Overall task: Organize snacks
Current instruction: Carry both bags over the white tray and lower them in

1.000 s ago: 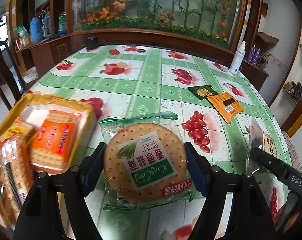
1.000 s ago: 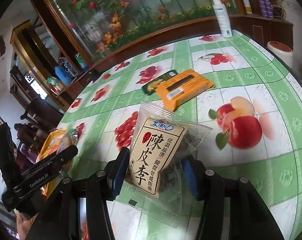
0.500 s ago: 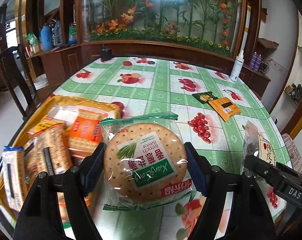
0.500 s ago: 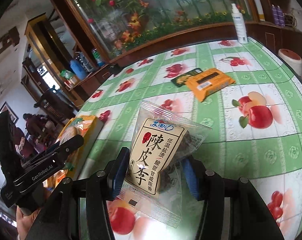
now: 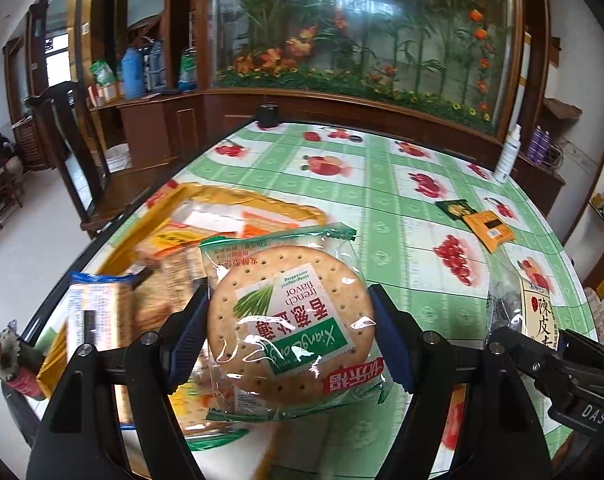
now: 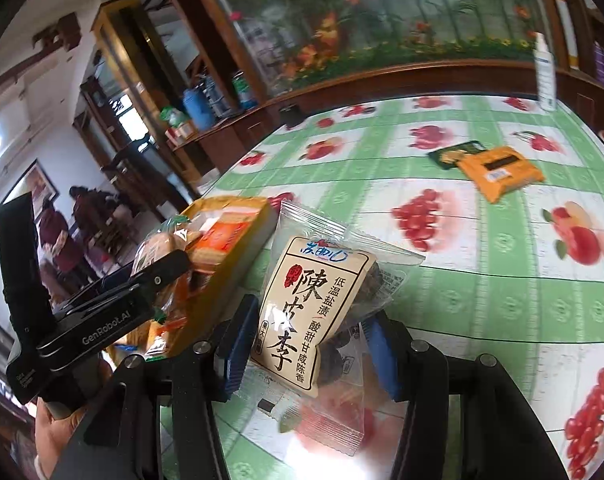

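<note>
We are carrying two snacks at once. Our left tongs (image 5: 290, 334) are pinching the round cracker pack (image 5: 289, 322) by its edges, above the near end of the yellow snack box (image 5: 280, 205). Our right tongs (image 6: 307, 346) are pinching the plum candy packet (image 6: 321, 308) low on its body, in the air just to the right of that box.

We are judging the risks from here. The cracker is brittle and gripped across its width, so squeezing harder could be snapping it, and the slick wrapper could be letting it slide out. The box is looking crowded with biscuit packs (image 5: 102, 312), so a pack dropped on top could be tipping out over the rim. The candy packet is limp and held only near its bottom, so it could be flopping or slipping loose. Both tongs are heading for one box from close together, so they could be knocking into each other.

The worktop (image 5: 385, 200) is wearing a green checked oilcloth printed with fruit. An orange packet (image 5: 489, 230) and a dark green packet (image 5: 453, 209) are lying touching, well apart from the box, and a white bottle (image 5: 507, 154) is standing at the far edge. Behind it we are seeing a glass panel with flowers in dark wood, shelves with blue jugs (image 5: 133, 72), and people in the room beyond.
</note>
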Tool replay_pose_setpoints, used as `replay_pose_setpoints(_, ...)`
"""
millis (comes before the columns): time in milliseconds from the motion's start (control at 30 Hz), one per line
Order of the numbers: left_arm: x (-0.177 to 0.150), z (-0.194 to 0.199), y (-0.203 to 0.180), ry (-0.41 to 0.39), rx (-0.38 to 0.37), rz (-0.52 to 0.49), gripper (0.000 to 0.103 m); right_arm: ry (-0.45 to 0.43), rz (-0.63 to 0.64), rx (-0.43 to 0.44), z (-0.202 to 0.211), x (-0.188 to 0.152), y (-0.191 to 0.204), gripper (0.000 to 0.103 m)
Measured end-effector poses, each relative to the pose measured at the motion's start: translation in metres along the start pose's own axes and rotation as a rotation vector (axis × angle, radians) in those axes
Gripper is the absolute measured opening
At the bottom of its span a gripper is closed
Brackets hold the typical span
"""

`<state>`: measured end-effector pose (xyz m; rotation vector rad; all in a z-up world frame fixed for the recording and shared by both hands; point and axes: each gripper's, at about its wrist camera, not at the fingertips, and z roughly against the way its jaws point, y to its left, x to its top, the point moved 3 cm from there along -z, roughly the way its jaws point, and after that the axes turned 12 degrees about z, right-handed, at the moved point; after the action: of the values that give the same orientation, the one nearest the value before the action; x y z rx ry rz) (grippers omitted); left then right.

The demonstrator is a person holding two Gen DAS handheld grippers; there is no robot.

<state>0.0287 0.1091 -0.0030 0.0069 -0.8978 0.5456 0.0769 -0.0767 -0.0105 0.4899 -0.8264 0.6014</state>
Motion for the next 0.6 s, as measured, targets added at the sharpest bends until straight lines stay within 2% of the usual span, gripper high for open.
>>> replay_pose_setpoints(333,0.007,-0.003,0.056,-0.003,0.058,0.09,0.076,0.033,0.078,0.065,-0.023,0.013,0.049,0.054)
replay_pose_setpoints(600,0.022,-0.011,0.096,0.005,0.091,0.155,0.076,0.05,0.142,0.133,-0.063,0.039,0.093,0.054)
